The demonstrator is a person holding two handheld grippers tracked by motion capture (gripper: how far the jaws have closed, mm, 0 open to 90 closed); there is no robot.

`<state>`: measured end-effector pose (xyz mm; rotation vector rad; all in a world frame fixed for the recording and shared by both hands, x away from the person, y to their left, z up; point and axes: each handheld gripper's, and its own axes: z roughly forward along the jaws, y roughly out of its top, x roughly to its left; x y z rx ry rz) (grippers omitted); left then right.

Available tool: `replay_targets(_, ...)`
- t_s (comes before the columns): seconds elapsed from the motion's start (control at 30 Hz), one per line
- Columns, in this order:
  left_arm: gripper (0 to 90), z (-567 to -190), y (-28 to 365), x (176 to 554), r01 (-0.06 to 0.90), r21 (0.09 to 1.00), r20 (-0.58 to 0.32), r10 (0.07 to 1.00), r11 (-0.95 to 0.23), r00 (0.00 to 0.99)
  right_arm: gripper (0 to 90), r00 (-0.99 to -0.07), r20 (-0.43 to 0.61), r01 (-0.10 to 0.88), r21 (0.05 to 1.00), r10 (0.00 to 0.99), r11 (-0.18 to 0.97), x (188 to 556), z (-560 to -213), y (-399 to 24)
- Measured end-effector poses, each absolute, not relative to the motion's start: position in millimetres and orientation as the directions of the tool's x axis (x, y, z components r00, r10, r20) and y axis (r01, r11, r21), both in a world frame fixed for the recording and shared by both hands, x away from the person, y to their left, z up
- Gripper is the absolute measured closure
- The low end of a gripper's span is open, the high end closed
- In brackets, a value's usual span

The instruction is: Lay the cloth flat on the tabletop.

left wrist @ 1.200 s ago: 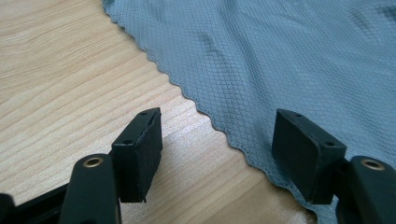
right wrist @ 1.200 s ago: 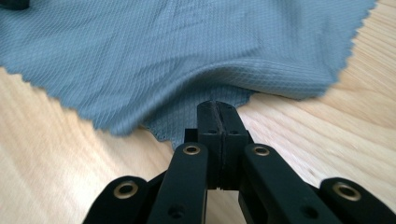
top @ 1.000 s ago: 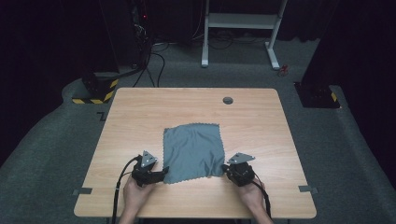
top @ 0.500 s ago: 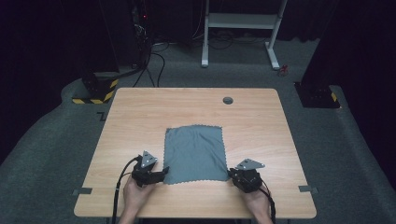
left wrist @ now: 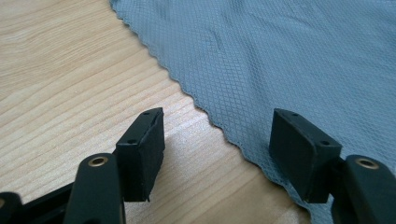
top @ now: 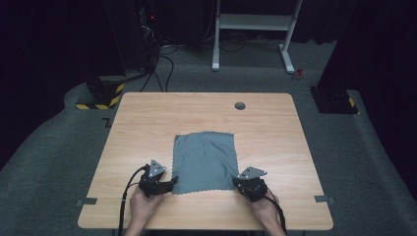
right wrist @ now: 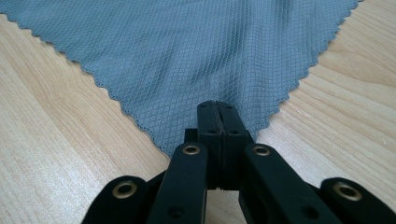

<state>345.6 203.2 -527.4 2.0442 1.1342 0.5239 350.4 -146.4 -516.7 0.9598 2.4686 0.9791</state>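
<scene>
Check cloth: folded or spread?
Spread. The cloth lies flat in one layer on the table, all four edges visible, no folds.

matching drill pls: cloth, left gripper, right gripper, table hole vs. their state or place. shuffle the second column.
Things:
1. cloth
2. left gripper
3. right gripper
4. table hole

States or places:
A. jaws pinched shut on a near corner of the cloth
B. far edge of the table
C. lies flat between the two grippers
D. jaws open astride the cloth's edge

Pairs: 1-C, 2-D, 3-A, 4-B
</scene>
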Motion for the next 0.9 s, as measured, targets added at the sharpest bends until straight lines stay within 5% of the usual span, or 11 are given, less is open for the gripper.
replay_targets(0.47, 46.3, -525.8, 195.3, 308.2, 0.509, 0.782, -0.031, 0.792, -0.36, 0.609, 76.6, -0.703, 0.008, 0.491, 0.729, 0.711, 0.477, 328.9, -518.6, -166.0)
replay_targets(0.63, 65.8, -525.4, 191.5, 307.1, 0.504, 0.765, -0.001, 0.782, -0.401, 0.623, 87.7, -0.701, -0.078, 0.446, 0.728, 0.709, 0.521, 326.3, -521.2, -161.0)
replay_targets(0.9, 87.9, -523.6, 200.0, 306.0, 0.518, 0.753, -0.014, 0.776, -0.406, 0.63, 88.8, -0.752, -0.1, 0.416, 0.696, 0.652, 0.586, 313.4, -516.0, -163.7)
